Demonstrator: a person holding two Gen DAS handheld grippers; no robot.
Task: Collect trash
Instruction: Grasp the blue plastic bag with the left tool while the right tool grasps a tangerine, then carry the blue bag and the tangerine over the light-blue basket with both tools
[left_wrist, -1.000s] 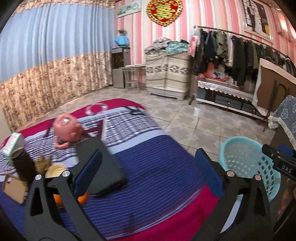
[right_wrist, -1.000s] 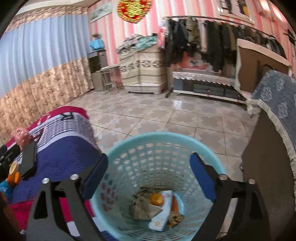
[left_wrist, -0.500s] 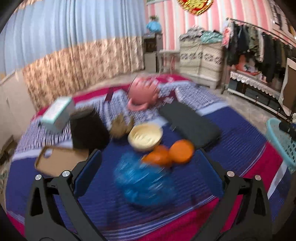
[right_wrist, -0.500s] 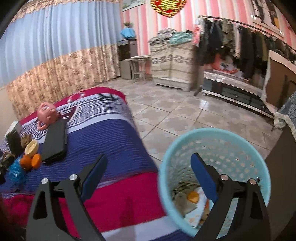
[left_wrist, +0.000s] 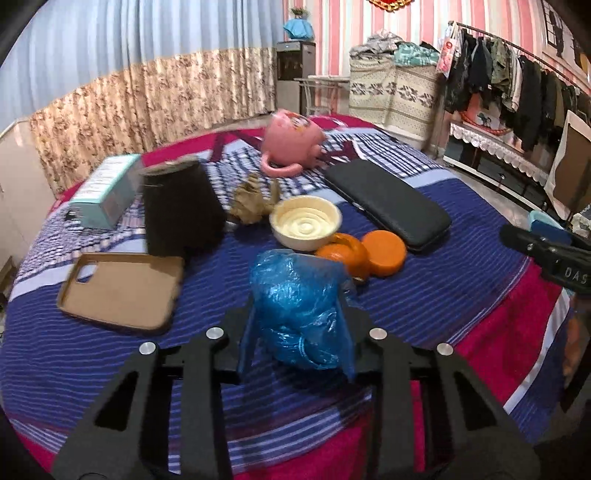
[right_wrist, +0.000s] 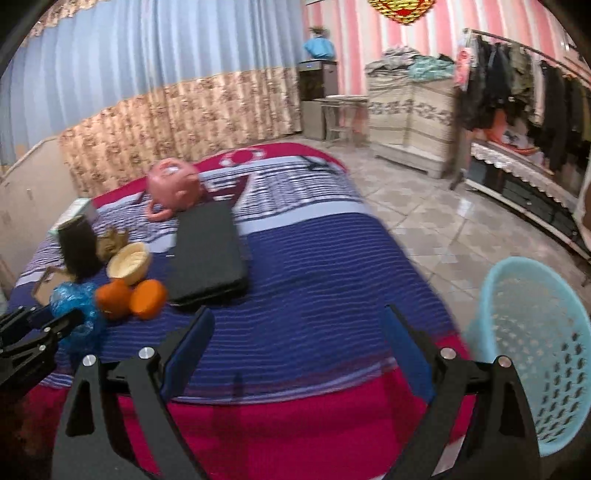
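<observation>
Closing left tool (left_wrist: 295, 332) on blue bag (left_wrist: 299, 306); right tool (right_wrist: 295, 347) apart; basket (right_wrist: 532, 350) contents hidden.

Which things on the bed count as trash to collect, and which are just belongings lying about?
Trash job:
blue plastic bag, left gripper closing round it
orange peels
crumpled brown paper
laundry basket

Lying about:
pink mug
black case
phone case
cream bowl

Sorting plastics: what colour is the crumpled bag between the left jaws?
Blue, a crinkled bag, clearest in the left wrist view.
</observation>
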